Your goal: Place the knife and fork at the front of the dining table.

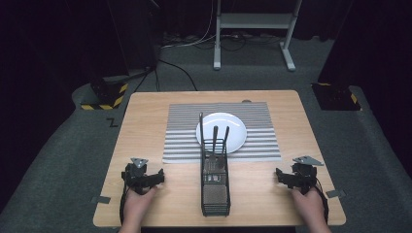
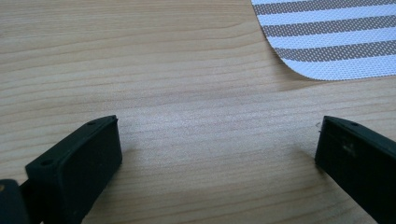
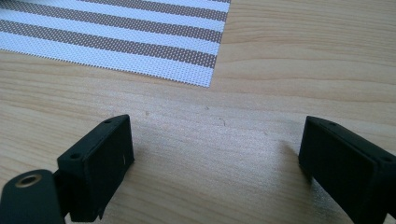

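Two grippers rest on our wooden table (image 1: 145, 104), one at each near corner, and both have their black jaws spread wide with nothing between them. We hold the left gripper (image 1: 156, 178) near the left edge; in the left gripper view its blocky, matte jaws frame bare, pale wood with fine straight grain, and a rounded corner of the striped mat (image 2: 327, 37) shows at the upper right. We hold the right gripper (image 1: 282, 175) near the right edge; in the right gripper view its jaws likewise stand apart over bare wood, with a squarer corner of the same mat (image 3: 116, 32) at the upper left. That mat is a woven mesh of grey and white bands, lying flat across the middle of the table (image 1: 262, 136).

Between our two hands, well apart from either gripper, stands a long, narrow black wire basket (image 1: 215, 194), open at the top, with a fine mesh floor. Its far end overlaps a round, smooth white plate (image 1: 233, 127) sitting on the mat. Several slim dark-handled utensils (image 1: 214, 138) stand upright in the basket's far end, leaning slightly against the wire.
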### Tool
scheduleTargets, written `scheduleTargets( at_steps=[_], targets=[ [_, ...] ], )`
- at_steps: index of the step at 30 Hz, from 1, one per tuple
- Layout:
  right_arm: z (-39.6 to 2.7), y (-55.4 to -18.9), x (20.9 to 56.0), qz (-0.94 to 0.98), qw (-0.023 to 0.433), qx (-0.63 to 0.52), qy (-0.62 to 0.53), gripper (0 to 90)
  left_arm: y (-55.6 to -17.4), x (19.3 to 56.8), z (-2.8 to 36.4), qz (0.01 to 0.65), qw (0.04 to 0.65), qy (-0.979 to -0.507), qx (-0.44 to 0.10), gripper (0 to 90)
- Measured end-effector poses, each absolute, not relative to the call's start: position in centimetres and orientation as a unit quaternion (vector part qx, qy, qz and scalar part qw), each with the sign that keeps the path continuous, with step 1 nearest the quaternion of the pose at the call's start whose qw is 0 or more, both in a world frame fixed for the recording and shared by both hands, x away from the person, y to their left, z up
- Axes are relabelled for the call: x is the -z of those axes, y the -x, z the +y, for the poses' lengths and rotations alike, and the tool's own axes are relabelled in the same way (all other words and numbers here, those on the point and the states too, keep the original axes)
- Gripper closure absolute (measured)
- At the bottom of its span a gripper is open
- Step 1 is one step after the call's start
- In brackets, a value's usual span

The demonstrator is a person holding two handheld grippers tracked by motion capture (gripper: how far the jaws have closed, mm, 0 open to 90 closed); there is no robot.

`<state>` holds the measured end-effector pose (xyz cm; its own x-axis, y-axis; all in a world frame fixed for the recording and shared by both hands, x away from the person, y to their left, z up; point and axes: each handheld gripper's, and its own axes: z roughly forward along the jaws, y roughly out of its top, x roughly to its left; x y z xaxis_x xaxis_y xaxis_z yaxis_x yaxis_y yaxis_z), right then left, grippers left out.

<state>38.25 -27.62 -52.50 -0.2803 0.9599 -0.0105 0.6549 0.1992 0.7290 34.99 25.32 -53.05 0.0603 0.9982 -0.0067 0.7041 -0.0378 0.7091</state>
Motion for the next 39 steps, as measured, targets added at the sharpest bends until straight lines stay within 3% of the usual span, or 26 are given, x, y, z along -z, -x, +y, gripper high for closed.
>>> scheduleTargets(
  at_steps=[28, 39],
  targets=[
    [-27.7, -38.3, 52.5, 0.737, 0.241, -0.316, -0.547, 9.8, -34.9, 53.0, 25.5, 0.626, 0.286, -0.678, -0.257, 0.6],
    [-27.7, -38.3, 52.5, 0.737, 0.241, -0.316, -0.547, 9.7, -33.7, 52.1, 25.6, 0.594, 0.323, -0.69, -0.258, 0.8]
  ],
)
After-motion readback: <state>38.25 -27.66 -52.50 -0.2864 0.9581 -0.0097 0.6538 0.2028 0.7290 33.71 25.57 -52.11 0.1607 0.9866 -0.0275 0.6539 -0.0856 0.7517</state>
